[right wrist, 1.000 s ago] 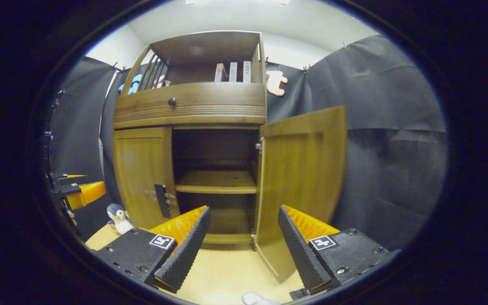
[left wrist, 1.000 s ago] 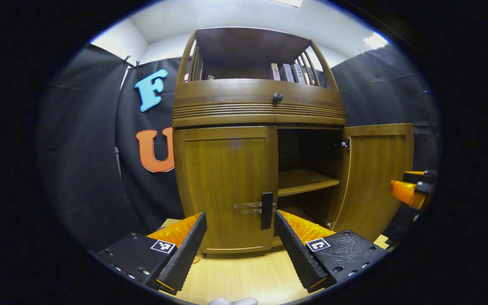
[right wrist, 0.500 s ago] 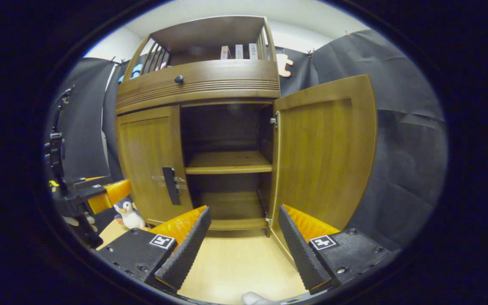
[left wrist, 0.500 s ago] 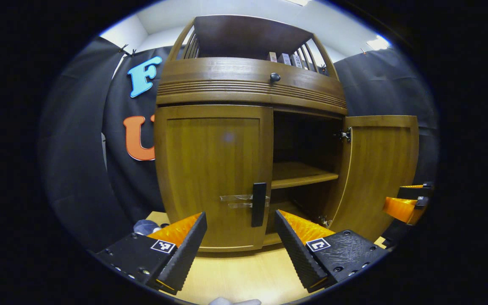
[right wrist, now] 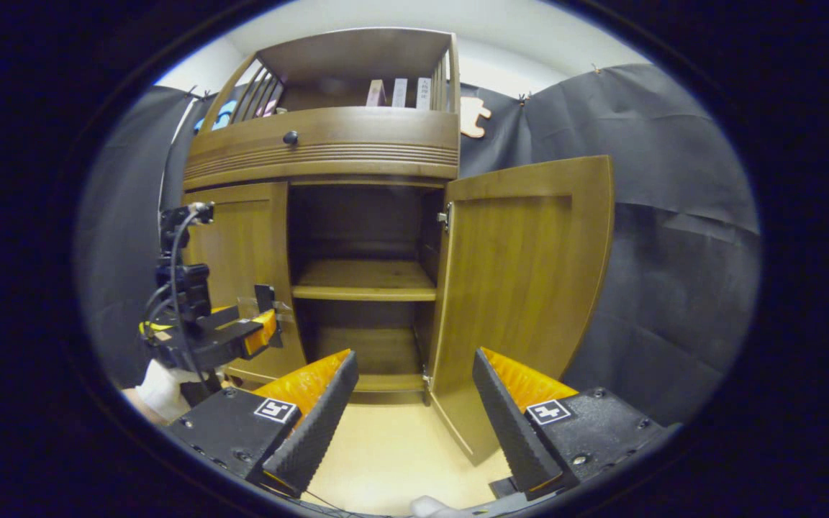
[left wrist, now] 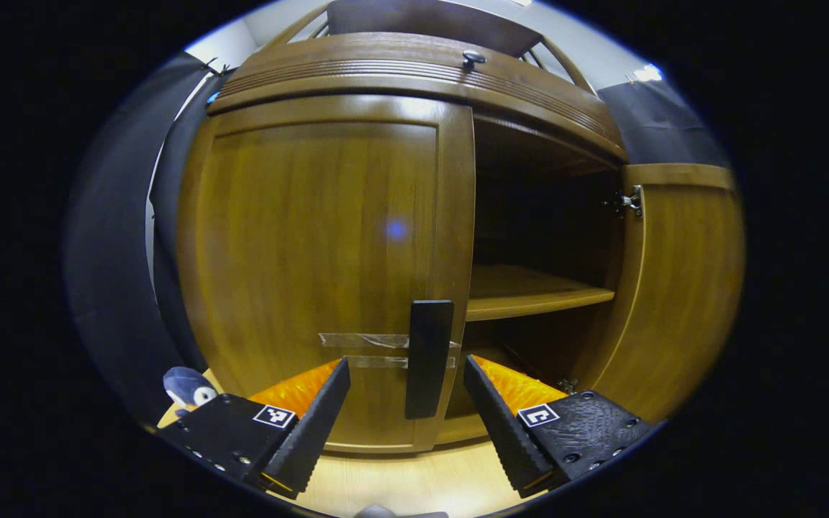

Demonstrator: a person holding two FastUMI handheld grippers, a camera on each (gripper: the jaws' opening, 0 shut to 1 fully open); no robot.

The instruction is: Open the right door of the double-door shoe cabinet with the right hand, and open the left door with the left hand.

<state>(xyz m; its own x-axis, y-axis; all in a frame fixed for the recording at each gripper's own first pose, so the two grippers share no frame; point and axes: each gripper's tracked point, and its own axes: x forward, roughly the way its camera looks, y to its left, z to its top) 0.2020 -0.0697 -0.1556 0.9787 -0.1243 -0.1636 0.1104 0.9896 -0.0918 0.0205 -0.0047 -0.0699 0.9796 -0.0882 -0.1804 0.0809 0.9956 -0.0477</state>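
So here's where we're at with the shoe cabinet (right wrist: 328, 151). It's a warm brown wooden piece standing on a pale wood floor (right wrist: 386, 460) against the black booth cloth, with a curved ribbed band across the front carrying 1 small dark knob (right wrist: 290, 137), and an open railed top shelf where we can see 3 books (right wrist: 399, 92) standing upright.

The right door (right wrist: 522, 288) is swung wide open, hinge (right wrist: 443, 216) visible at its upper inner corner, and inside we see 1 shelf board (right wrist: 364, 280) splitting the dark interior into an upper and lower compartment. Nothing visible on the board.

The left door (left wrist: 328, 259) is shut flush. It has a dark vertical bar handle (left wrist: 427, 357) near its inner edge, with 2 strips of clear tape (left wrist: 364, 339) stuck across the panel beside it.

In the left gripper view, our left gripper (left wrist: 406, 421) is spread open with the handle sitting right between the 2 fingers, close but not pinched; nothing is held. A little penguin toy (left wrist: 188, 388) peeks out low beside the cabinet.

In the right gripper view, our right gripper (right wrist: 414, 421) is also open wide and empty, hovering over the floor in front of the open compartment, well apart from the right door. The left gripper shows there too, up against the left door's handle.
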